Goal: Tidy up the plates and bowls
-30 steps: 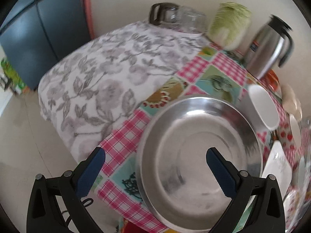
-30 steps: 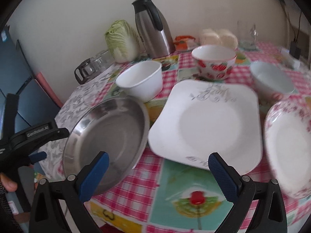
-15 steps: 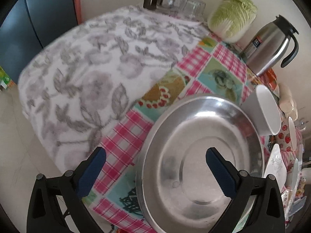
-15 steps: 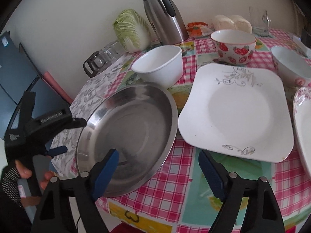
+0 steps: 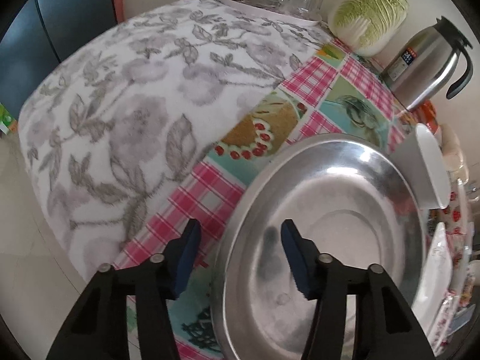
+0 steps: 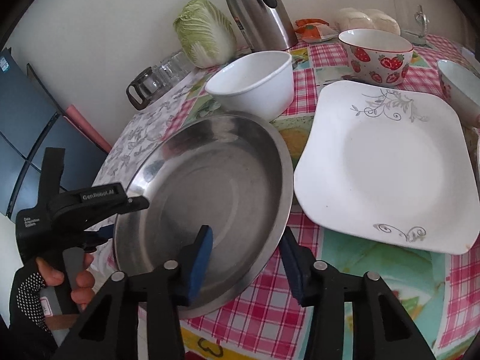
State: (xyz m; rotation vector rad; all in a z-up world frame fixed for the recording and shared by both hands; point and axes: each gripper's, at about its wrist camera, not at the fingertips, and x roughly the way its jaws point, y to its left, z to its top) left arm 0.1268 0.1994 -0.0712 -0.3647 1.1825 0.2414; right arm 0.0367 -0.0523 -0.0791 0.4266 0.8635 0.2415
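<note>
steel basin on table | left gripper jaws part-closed, straddling its left rim | right gripper same on near-right rim | neither visibly clamped yet

Your steel pan is bare metal, shiny but hazed with fine scuffs, mirroring light along its rim. The square plate and white bowl look like glazed ceramic, smooth and glossy. Under them you have a slick printed tablecloth, with a soft, matt floral cloth beside it. Each claw, left and right, is matt black plastic with blue, rubbery-looking pads.
</note>
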